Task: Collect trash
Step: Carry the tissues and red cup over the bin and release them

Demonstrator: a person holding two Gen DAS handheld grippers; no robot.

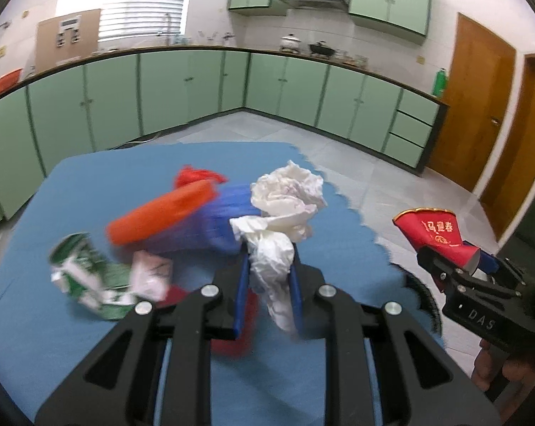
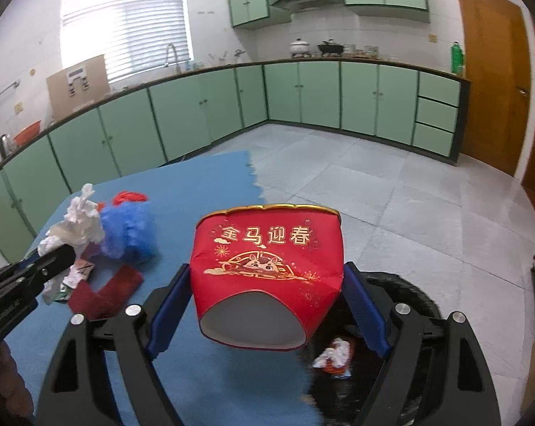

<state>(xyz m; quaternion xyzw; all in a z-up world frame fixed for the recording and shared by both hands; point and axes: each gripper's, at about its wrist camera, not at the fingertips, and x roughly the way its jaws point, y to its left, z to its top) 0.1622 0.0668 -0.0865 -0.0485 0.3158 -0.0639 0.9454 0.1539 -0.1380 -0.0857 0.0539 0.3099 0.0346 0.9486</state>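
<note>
My left gripper (image 1: pixel 269 248) is shut on a crumpled white tissue (image 1: pixel 272 259) and holds it above the blue mat (image 1: pixel 89 184). Behind it lie a larger white paper wad (image 1: pixel 288 195), a blue plastic bag (image 1: pixel 224 220), an orange lid (image 1: pixel 164 213) and a crushed green-white carton (image 1: pixel 86 273). My right gripper (image 2: pixel 267 273) is shut on a red paper cup with gold print (image 2: pixel 267 269), held over the black trash bin (image 2: pixel 402 284) beside the mat. The cup also shows in the left wrist view (image 1: pixel 437 238).
The bin holds crumpled trash (image 2: pixel 333 355). A dark red flat piece (image 2: pixel 105 291) lies on the mat. Green cabinets (image 1: pixel 196 85) line the far walls. A wooden door (image 1: pixel 476 106) stands at the right. Grey tiled floor (image 2: pixel 391 191) surrounds the mat.
</note>
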